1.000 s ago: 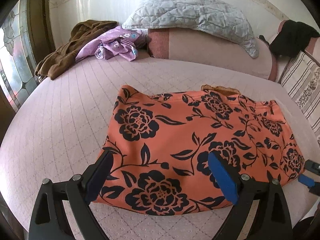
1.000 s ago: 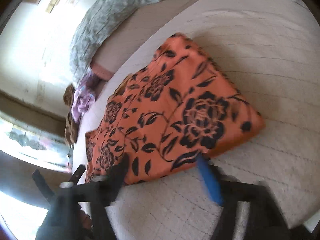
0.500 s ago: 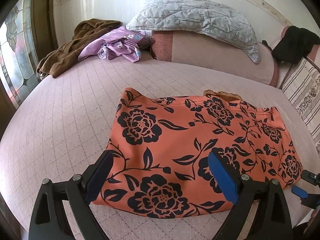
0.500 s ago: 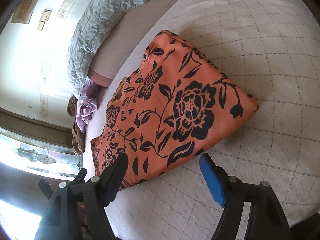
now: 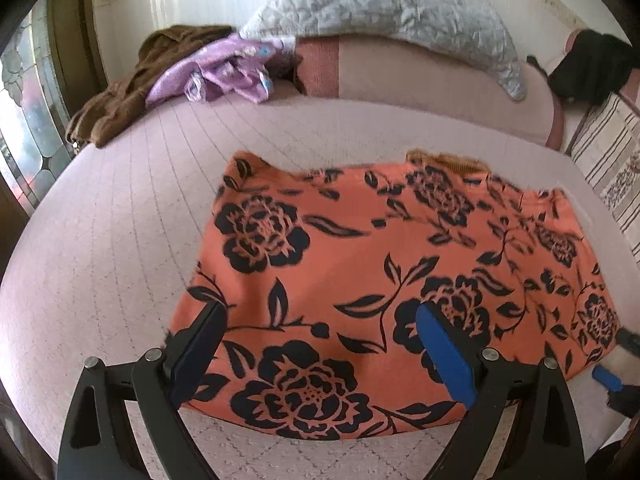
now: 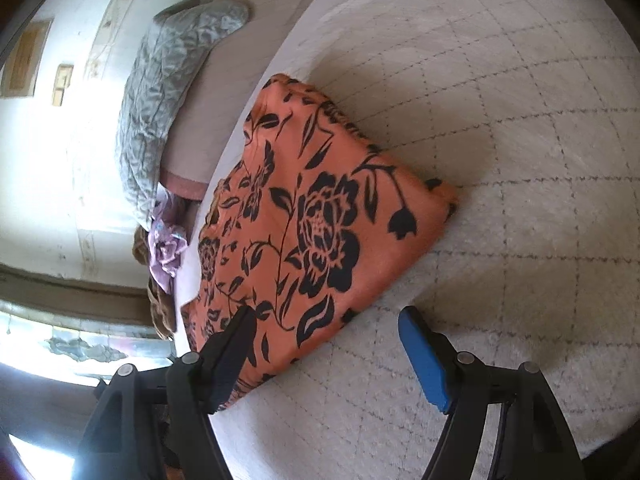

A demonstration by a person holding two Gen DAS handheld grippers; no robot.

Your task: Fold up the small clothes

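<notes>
An orange garment with black flowers (image 5: 360, 272) lies folded flat on the pink quilted bed (image 5: 120, 240). My left gripper (image 5: 320, 344) is open and empty, hovering over the garment's near edge. In the right wrist view the same garment (image 6: 312, 220) lies ahead and to the left. My right gripper (image 6: 328, 344) is open and empty, its jaws astride the garment's near edge, just above the bed. The right gripper's blue tip also shows at the right edge of the left wrist view (image 5: 608, 376).
A brown garment (image 5: 120, 96) and a purple garment (image 5: 224, 72) lie piled at the bed's far left. A grey quilted pillow (image 5: 384, 4) rests on a pink bolster (image 5: 420, 76). A black garment (image 5: 592, 64) and a striped cushion (image 5: 612, 160) are at the far right.
The left gripper has drawn back then moved a little closer over the garment's near edge. The right gripper has swung round and lowered toward the garment's right side. Both stay open.
</notes>
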